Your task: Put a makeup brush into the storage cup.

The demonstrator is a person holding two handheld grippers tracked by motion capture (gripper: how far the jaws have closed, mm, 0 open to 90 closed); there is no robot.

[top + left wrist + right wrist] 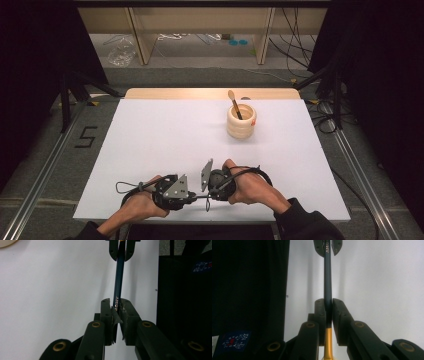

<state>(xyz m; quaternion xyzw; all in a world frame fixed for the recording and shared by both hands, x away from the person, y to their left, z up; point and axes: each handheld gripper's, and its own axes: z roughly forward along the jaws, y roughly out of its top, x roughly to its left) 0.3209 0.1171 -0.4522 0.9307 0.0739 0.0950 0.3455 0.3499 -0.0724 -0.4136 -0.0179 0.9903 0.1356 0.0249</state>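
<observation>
Standing on the white tabletop, the ribbed cream wooden cup contains one wooden spoon. Left tool and right tool each clamp one end of the dark blue thin pen.

Black sleeves cover both forearms to the wrist. Each hand carries a chunky black gripper: the left gripper and right gripper each wear a grey three-cornered plate dotted with small holes. Thin black cables loop off both. Up close, brass-coloured rivets stud the black linkage arms, with small screws in the jaws.
</observation>
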